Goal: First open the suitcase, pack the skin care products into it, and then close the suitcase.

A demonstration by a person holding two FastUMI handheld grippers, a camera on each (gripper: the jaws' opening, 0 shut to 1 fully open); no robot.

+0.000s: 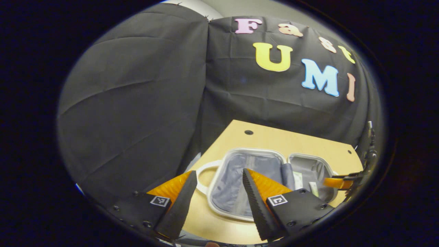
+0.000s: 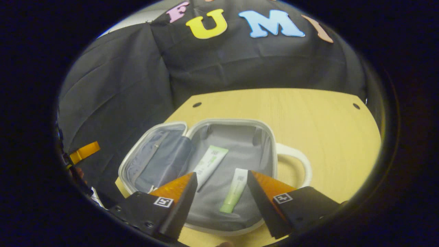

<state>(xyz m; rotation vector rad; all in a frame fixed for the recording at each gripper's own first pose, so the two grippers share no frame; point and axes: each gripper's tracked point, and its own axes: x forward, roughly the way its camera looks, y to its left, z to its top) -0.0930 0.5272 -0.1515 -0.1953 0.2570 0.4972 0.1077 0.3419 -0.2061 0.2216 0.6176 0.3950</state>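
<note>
The surface point(image 2: 308, 113) was a pale wooden top with small holes near its far corners, and the suitcase point(image 2: 271, 137) lay open flat on it, both halves spread like a book, its white handle point(image 2: 303, 161) sticking out to one side. Two skin care tubes sat in the lined half: the white and green tube point(image 2: 210, 161) lay angled near the hinge, the smaller green tube point(image 2: 235, 190) just beside it, the two close but apart. The right gripper point(image 2: 222, 192) hung above that half, jaws wide open and holding nothing; the left gripper point(image 1: 219, 192) hovered over the other half, the zipped lid point(image 1: 236, 181), jaws likewise wide and empty. With the packing looking done, closing seemed next, and there lay the risk: swing the lid over carelessly and a tube could roll to the rim and get pinched in the seam, or the light case could skid across the slick top. The right gripper itself stood in the lid's path.
</note>
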